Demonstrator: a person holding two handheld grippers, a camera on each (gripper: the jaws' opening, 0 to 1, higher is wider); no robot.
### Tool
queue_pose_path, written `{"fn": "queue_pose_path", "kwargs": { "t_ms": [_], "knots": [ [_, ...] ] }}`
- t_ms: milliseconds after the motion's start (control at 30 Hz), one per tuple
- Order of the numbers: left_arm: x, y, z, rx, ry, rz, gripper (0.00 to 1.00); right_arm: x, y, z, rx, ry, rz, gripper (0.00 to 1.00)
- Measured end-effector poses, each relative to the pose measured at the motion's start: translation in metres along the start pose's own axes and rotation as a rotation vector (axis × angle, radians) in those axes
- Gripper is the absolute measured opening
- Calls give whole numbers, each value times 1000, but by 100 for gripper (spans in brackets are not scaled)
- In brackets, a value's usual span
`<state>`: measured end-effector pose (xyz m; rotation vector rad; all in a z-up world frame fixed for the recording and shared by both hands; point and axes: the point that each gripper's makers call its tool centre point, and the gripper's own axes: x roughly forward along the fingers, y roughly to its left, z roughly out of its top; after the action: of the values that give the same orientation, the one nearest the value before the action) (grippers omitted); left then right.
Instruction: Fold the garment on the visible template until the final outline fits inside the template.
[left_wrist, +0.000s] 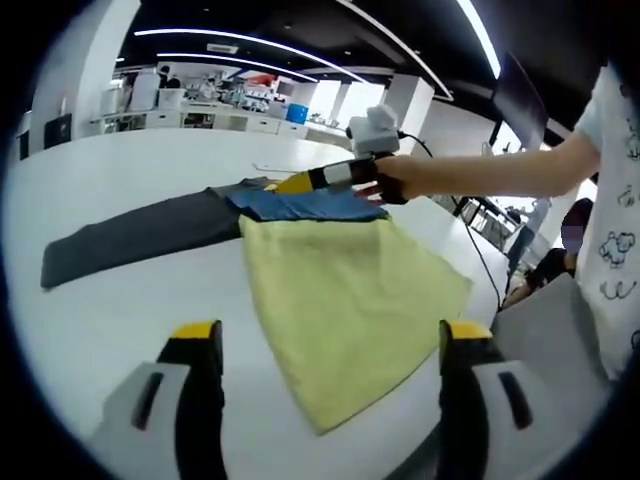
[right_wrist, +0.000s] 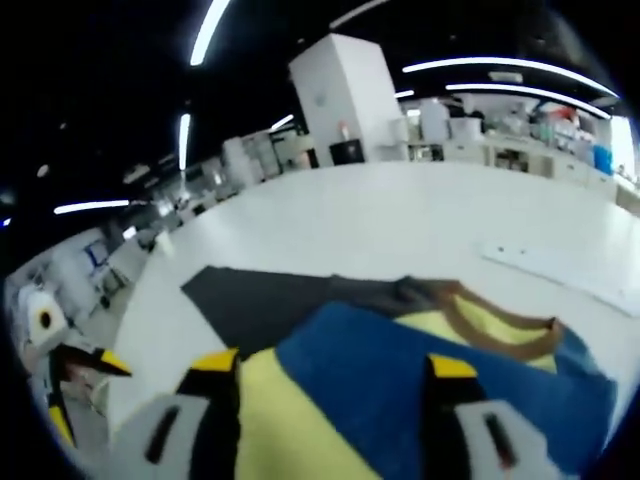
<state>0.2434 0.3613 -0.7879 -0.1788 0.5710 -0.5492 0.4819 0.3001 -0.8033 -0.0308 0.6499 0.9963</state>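
A garment lies flat on the white table (left_wrist: 150, 300), with a yellow body (left_wrist: 340, 290), a blue shoulder band (left_wrist: 295, 205) and a dark grey sleeve (left_wrist: 130, 240) stretched out to the left. My left gripper (left_wrist: 330, 335) hangs open over the near hem, its jaws wide apart and holding nothing. A person's hand holds my right gripper (left_wrist: 300, 183) at the far collar end. In the right gripper view, my right gripper (right_wrist: 333, 365) is open just above the blue band (right_wrist: 400, 380), with the tan collar (right_wrist: 490, 320) and the grey sleeve (right_wrist: 260, 300) ahead of it.
The person's arm (left_wrist: 480, 175) reaches in from the right, with their body at the table's right edge. A cable (left_wrist: 480, 260) runs along that side. A flat white sheet (right_wrist: 560, 265) lies on the far table. Benches and shelves (left_wrist: 200, 105) stand behind.
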Motion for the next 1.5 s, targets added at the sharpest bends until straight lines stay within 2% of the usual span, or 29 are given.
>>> {"fn": "queue_pose_path", "kwargs": {
  "t_ms": [400,533,1033,1167,1367,1433,1500],
  "knots": [
    [0,2,-1,4,0,-2,87,-32,-30,-7,7,5,-40,70],
    [0,2,-2,5,4,-4,87,-45,-42,-10,19,0,-76,69],
    [0,2,-6,9,17,-11,86,-106,-102,-32,112,-14,-198,65],
    [1,-1,-6,10,22,-15,86,-121,-110,-35,148,-28,-218,64],
    [2,-2,-7,12,26,-16,86,-140,-121,-51,182,-13,-255,59],
    [2,-1,-7,10,27,-16,86,-146,-129,-60,200,2,-276,55],
    [1,-1,-7,10,26,-15,86,-149,-124,-64,227,4,-277,50]
  ]
}}
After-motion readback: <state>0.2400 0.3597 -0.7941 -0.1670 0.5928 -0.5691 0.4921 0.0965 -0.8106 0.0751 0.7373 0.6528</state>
